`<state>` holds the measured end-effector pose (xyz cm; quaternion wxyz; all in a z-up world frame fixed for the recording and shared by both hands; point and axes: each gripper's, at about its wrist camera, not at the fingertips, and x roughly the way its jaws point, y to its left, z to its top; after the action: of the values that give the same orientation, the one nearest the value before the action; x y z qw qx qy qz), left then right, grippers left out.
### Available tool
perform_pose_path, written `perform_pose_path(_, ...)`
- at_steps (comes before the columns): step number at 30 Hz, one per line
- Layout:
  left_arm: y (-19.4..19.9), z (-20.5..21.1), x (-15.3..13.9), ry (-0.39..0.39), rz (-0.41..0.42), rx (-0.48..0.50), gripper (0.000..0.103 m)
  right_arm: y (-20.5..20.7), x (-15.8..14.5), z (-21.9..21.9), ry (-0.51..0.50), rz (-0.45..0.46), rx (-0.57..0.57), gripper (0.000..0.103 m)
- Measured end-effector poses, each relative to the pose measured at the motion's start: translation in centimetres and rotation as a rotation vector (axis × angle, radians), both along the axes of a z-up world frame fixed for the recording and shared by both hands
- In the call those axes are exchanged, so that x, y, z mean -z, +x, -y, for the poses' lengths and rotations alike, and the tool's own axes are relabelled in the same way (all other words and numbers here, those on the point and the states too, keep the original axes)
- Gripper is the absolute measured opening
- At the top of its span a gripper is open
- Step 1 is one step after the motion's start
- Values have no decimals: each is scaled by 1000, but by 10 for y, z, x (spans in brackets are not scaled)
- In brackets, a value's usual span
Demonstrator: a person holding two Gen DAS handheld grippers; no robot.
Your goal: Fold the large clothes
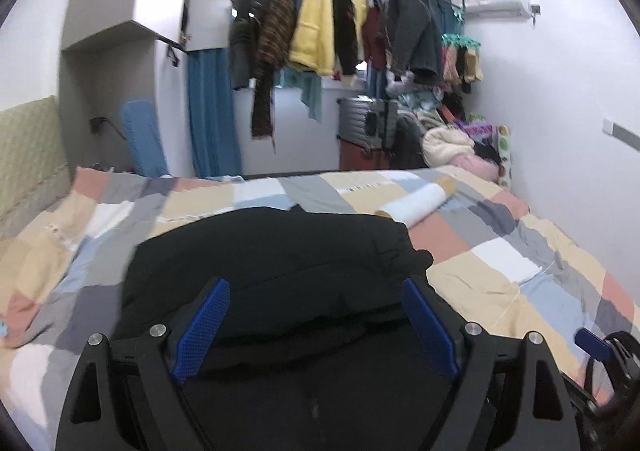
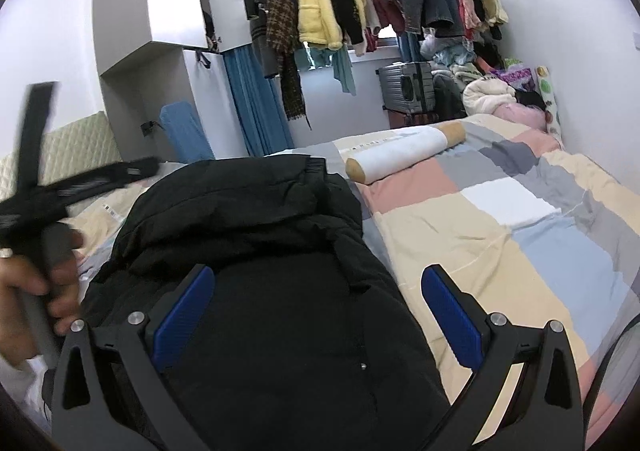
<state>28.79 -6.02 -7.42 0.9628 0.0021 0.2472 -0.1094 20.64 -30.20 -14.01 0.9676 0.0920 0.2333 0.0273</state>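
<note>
A black padded jacket [image 2: 256, 251] is seen lying on the patchwork bedspread [image 2: 520, 219], on the near-left part of the bed, already bunched into a thick bundle w/ a rolled edge at its far end. Both grippers are held just above its near portion. The left gripper [image 1: 316, 325] is spread wide, blue pads [image 1: 204, 325] apart, nothing clamped; the right gripper [image 2: 318, 321] is likewise wide open, jaws empty, fabric only below them.

Judged step: a fresh grab for the next fold, or a last tidy; which one can't be told.

For a clean fold, the near edge should be pinched through all layers, both sides at matching spots, so the bulk is lifted evenly. Puffy filling is likely to spring back, so the fold should be pressed flat after it's laid over. The white-and-tan bolster [image 2: 404, 157], far right and well apart, isn't in the way.
</note>
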Motion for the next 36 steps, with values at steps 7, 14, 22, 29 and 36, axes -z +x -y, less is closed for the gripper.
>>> perform_pose_path(7,-62,-63,-10,-60,8,-52,88,-14,-12,-19,-24,10,-43,103)
perform_pose_path(14,-120,-120,1,-137,39,-134,88,-51,-35,-30,-30,47,-48,103)
perform_pose_path(22,-152,-161,26,-168,19,-204,88,-73,-42,-54,-64,83,-102,103)
perform_pose_path(29,-151,-180,60,-188,-79,-240,88,-57,-29,-61,-49,0,-170,103)
perform_pose_path(36,-142,-188,74,-207,-144,-256,88,-8,-14,-41,-65,-220,-244,103)
